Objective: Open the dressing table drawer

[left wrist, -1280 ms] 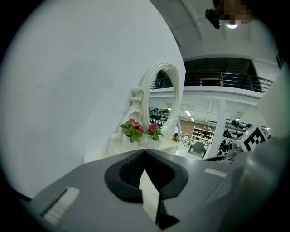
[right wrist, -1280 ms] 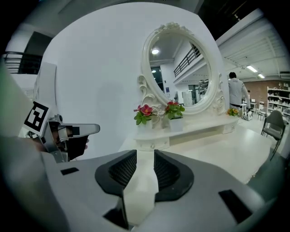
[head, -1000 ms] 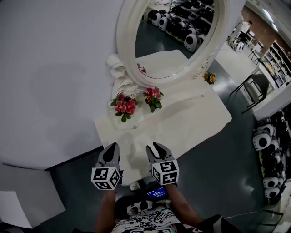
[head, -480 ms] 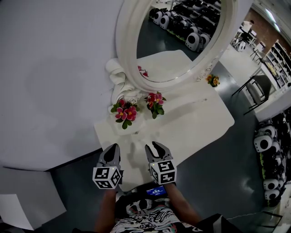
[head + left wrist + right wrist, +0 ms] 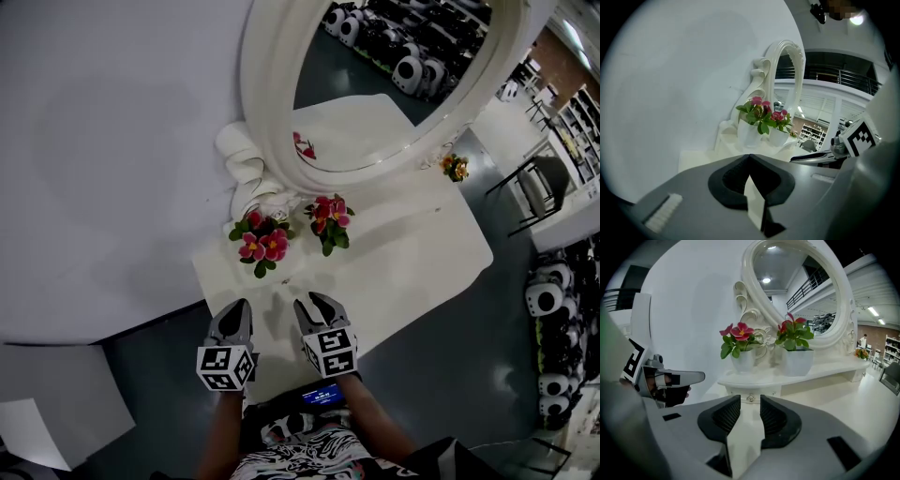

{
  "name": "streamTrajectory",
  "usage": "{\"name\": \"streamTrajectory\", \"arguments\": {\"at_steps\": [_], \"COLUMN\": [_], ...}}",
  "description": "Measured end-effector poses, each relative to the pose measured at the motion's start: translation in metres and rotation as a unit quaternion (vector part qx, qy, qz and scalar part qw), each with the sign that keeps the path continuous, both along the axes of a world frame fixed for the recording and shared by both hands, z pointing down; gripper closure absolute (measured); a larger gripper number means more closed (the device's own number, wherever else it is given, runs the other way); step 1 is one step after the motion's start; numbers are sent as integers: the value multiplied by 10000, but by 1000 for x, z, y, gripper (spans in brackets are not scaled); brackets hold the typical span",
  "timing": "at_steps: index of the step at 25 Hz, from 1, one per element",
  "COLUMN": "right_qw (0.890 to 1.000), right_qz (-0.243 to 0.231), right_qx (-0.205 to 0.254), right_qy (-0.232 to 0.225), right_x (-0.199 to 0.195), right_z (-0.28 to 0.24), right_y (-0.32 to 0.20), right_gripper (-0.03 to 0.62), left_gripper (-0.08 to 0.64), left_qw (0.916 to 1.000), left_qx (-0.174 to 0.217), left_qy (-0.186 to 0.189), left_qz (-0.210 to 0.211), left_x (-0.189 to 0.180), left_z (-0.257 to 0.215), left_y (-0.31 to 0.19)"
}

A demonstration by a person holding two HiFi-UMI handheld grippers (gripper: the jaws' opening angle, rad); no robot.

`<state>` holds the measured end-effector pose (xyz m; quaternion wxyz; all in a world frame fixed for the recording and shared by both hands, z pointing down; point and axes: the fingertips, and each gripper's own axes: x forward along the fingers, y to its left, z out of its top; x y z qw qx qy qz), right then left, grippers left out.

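Above the near edge of the white dressing-table worktop [image 5: 412, 253], I hold both tools side by side, and neither touches anything.

Left tool [image 5: 750, 157]: jaws brought together at the tips, nothing between them.

Right tool [image 5: 750, 403]: jaws well apart and empty. The gap frames the small white drawer [image 5: 757, 391] and its little round metal knob [image 5: 750, 398]. Both lie beyond the tips, out of contact.

The drawer sits in the low raised ledge at the back of the worktop, below the oval white-framed mirror [image 5: 267, 141]. Its front is flush under the ledge's lip and faces me and the right tool. Its long axis runs side to side along the ledge.

A white pot of pink flowers [image 5: 740, 359] stands on the ledge above the drawer. A second white pot of red flowers [image 5: 799, 363] stands just beside it.
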<state>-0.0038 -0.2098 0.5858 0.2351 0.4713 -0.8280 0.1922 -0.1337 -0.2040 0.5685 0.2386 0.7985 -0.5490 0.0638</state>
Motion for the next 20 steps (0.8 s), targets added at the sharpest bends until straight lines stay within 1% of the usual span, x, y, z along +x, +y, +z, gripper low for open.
{"name": "streamTrajectory", "arguments": {"at_steps": [7, 15, 17, 20], "right_qw": [9994, 9984, 9983, 9983], "right_qz": [-275, -405, -424, -486], "right_qx": [-205, -394, -395, -336], "right_qy": [102, -47, -57, -23], "right_x": [-14, -30, -33, -37], "right_z": [32, 60, 63, 64], "right_y": [-25, -45, -50, -54], "right_gripper": [446, 437, 441, 487], "left_gripper": [558, 558, 558, 558], "left_qw": [9995, 9982, 9980, 9977], "left_qx": [-292, -580, -612, -663], "left_qy": [-75, -106, -109, -108], "left_qz": [83, 74, 53, 29], "left_x": [8, 8, 7, 5], "left_z": [30, 58, 61, 63], "left_y": [-9, -13, -15, -17]}}
